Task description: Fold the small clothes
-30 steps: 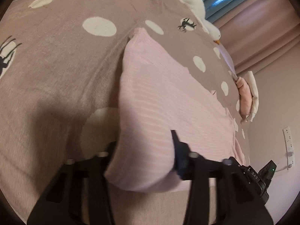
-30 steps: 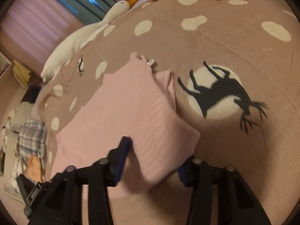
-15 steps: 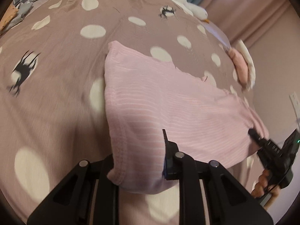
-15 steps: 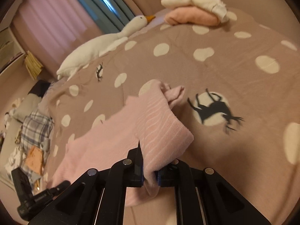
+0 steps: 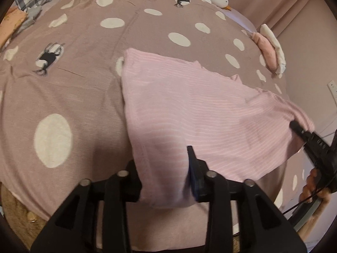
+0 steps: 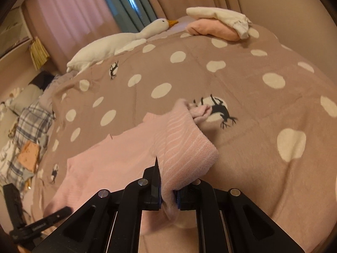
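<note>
Both hand-held grippers pinch the pink garment's near edge above the bedspread.

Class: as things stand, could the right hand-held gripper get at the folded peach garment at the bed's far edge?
Probably not now: the right hand-held gripper is shut on the pink garment, and the peach garment lies far across the bedspread.

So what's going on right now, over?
Right gripper shut on pink top. Left gripper straddles its other corner, grip unclear. Top part-lifted off spotted bedspread. Nothing in the way; folded pile far off.
</note>
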Tool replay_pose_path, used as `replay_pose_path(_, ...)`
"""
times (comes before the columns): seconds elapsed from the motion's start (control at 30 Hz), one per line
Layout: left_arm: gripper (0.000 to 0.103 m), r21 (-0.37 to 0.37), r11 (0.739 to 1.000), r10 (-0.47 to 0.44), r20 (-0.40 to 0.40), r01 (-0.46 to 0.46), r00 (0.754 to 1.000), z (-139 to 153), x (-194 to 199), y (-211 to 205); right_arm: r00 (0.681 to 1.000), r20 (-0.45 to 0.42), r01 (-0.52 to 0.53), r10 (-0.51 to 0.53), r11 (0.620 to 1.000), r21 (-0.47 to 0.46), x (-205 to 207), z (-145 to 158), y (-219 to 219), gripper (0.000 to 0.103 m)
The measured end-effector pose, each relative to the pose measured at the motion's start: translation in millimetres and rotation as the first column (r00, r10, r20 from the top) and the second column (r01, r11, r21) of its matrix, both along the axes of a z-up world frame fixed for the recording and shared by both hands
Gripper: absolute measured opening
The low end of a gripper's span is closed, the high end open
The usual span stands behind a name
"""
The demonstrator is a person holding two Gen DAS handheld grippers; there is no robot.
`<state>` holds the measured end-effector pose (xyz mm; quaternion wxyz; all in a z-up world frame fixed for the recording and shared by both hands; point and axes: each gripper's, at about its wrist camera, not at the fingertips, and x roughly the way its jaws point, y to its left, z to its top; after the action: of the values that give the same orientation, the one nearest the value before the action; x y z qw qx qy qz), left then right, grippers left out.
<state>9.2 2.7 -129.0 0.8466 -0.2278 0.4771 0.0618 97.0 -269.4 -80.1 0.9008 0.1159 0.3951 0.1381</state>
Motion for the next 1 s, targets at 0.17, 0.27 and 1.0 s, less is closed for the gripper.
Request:
replay_pose_path(0.17, 0.058, 0.053, 0.996, 0.066, 0.051, -0.069, 0.996, 16.6, -15.0, 19.1, 0.99, 0.095, -0.1, 0.103, 0.994, -0.04, -4.3, 28.8, 39.1, 0.011)
replay_pose_path(0.27, 0.06, 0.081, 0.99, 0.107, 0.067, -0.113, 0.992, 23.3, -22.7, 31.7, 0.969, 0.146, -0.195, 0.201, 0.979, -0.059, -11.6, 45.1, 71.5, 0.011)
replay_pose_path(1.0, 0.068, 0.112, 0.955, 0.268, 0.059, -0.273, 0.962, 24.2, -51.5, 81.7, 0.829, -0.015, -0.556, 0.559, 0.82, -0.137, -56.2, -3.4, 205.5, 0.011)
